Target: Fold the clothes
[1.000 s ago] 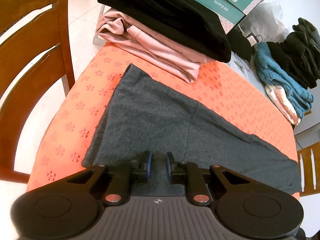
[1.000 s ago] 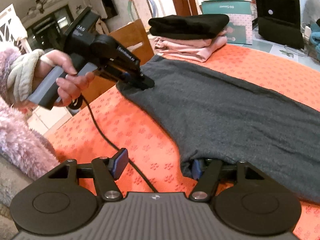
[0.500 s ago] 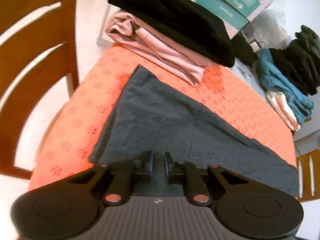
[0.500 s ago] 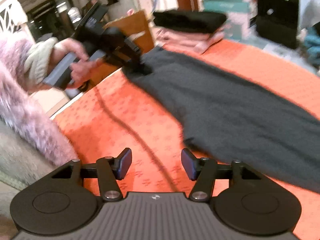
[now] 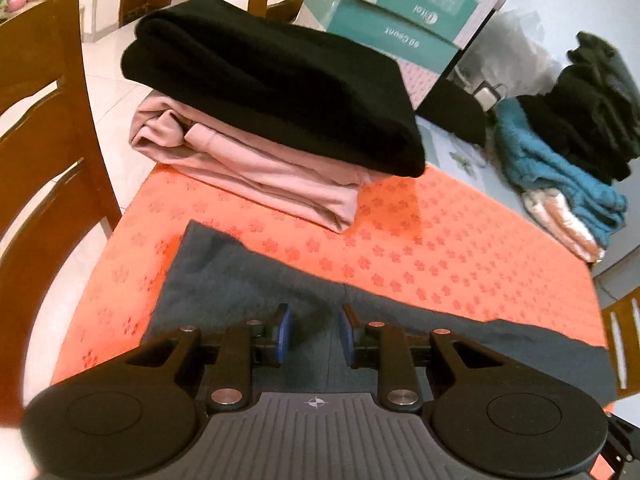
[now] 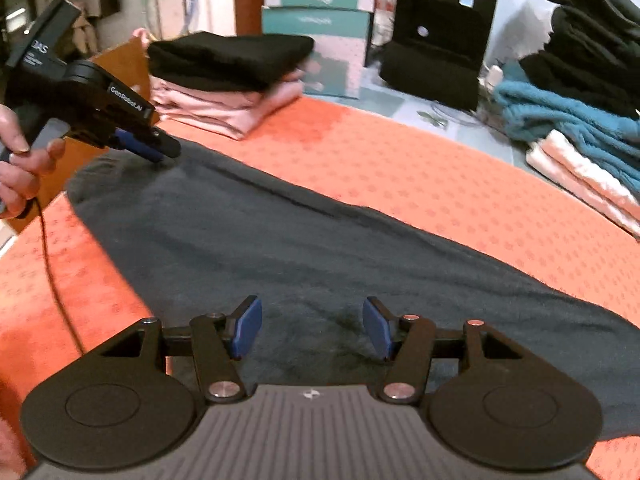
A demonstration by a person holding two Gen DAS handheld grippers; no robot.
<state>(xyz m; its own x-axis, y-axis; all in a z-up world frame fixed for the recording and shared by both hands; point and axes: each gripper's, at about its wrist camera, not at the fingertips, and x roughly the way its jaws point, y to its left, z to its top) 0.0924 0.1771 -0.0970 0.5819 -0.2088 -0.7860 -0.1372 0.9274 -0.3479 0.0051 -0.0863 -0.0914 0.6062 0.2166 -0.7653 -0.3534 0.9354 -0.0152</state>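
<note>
Garment (image 6: 304, 252): a dark grey piece lies flat on the orange mat (image 6: 420, 184) that covers the counter, stretching from under the left tool (image 5: 313, 334) across to under the right tool (image 6: 312, 326).

Left tool: its blue pads stand a narrow gap apart with grey cloth below them, and nothing is pinched between them. It sits just inside the garment's left end, with the near-left corner (image 5: 192, 228) ahead and to its left. A folded pink piece (image 5: 256, 168) with a folded black piece (image 5: 272, 76) on top lies farther ahead, apart from the grey cloth.

Right tool: its pads stand wide over the garment's middle and hold nothing. The cloth between them looks slightly rumpled. Ahead and to its right, a heap of teal and dark clothes (image 6: 572, 120) sits well apart.

To do this step well, I judge each tool should settle on an edge, not the middle, so only one layer comes up. The left one seems better placed. The right probably needs to shift to the near hem before closing. Both should then lift together and carry the cloth over evenly, keeping tension between them so no crease forms, and stay short of the folded stack.
</note>
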